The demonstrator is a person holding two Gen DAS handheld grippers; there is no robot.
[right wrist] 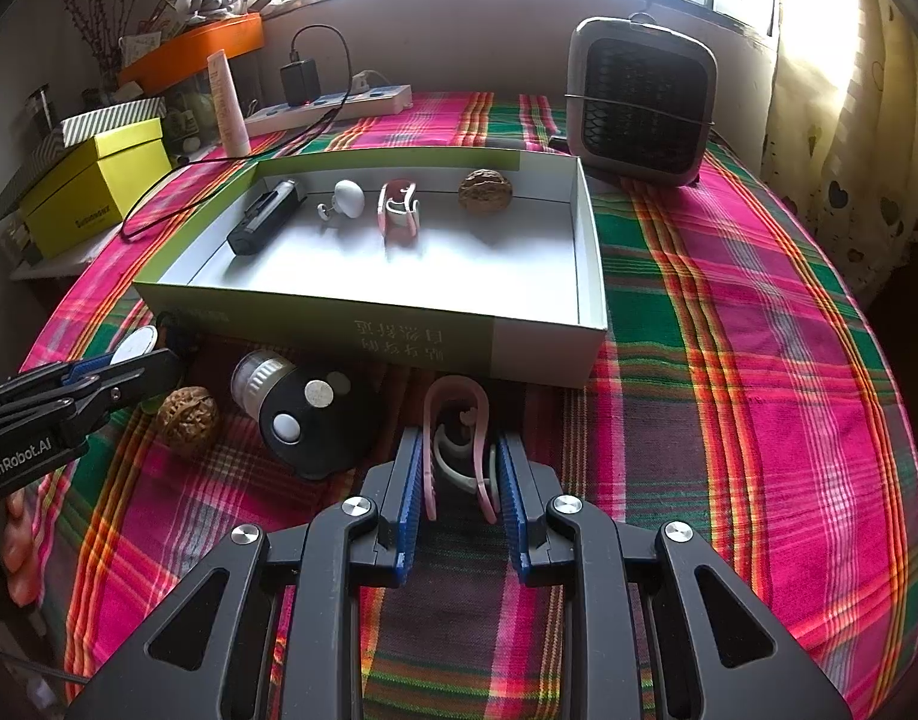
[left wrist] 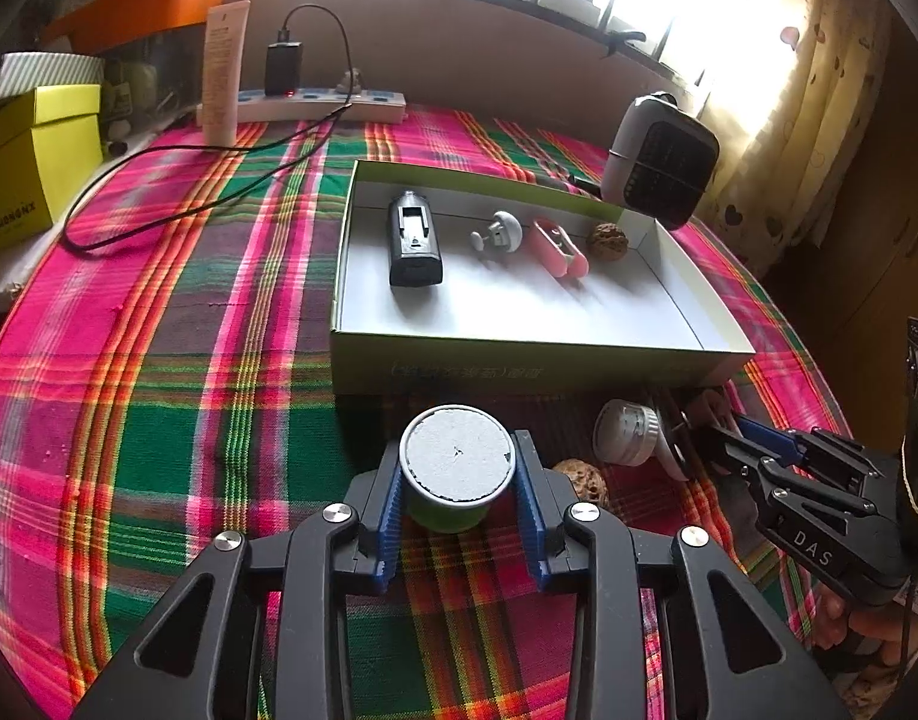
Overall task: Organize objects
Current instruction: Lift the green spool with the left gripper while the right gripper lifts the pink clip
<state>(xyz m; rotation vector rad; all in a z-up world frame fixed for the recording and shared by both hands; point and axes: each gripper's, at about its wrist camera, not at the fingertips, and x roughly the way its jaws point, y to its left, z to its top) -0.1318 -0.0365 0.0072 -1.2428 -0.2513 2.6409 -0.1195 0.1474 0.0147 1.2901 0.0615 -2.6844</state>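
My left gripper (left wrist: 457, 483) is shut on a small green cup with a white lid (left wrist: 456, 459), in front of the open cardboard box (left wrist: 537, 360). My right gripper (right wrist: 459, 468) is shut on a pink clip (right wrist: 456, 402) just before the box's near wall (right wrist: 399, 333). In the box lie a black device (left wrist: 414, 240), a white knob (left wrist: 498, 231), a pink clip (left wrist: 558, 246) and a walnut (left wrist: 607, 240). On the cloth outside the box lie a walnut (right wrist: 189, 417) and a black-and-silver magnifier (right wrist: 303, 414).
A small heater (right wrist: 642, 99) stands behind the box at the right. A power strip with charger and cable (right wrist: 333, 99), a cream tube (right wrist: 228, 108) and a yellow box (right wrist: 93, 180) are at the back left. The plaid cloth covers a round table (right wrist: 759, 360).
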